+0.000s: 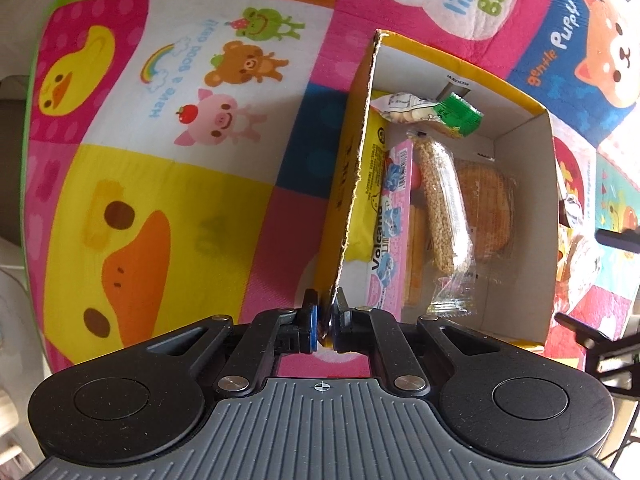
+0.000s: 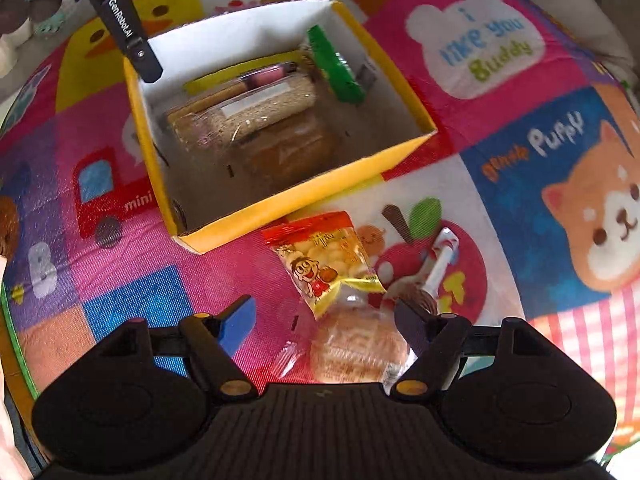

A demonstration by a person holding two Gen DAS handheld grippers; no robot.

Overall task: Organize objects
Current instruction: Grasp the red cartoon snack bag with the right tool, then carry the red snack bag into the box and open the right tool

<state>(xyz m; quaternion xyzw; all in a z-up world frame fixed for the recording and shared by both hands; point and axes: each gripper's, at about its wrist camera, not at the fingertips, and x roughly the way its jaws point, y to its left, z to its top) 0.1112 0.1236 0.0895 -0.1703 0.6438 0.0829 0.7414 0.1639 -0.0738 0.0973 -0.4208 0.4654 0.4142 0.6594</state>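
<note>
A yellow cardboard box (image 2: 304, 196) with white inside walls stands on a cartoon play mat and holds several snack packs. My left gripper (image 1: 326, 320) is shut on the near corner of the box's left wall (image 1: 356, 168); it also shows in the right wrist view (image 2: 140, 56) at the box's far left corner. My right gripper (image 2: 324, 316) is open above the mat, in front of the box. A wrapped round cracker pack (image 2: 356, 344) lies between its fingers. A red and yellow snack bag (image 2: 324, 260) lies just beyond, next to the box.
A small white and red tube-shaped packet (image 2: 438, 268) lies on the mat right of the snack bag. Inside the box are a sesame bar (image 1: 440, 208), a pink box (image 1: 394, 232), a green pack (image 1: 460, 114) and brown crackers (image 1: 486, 204). The mat's edge (image 1: 30, 168) is at far left.
</note>
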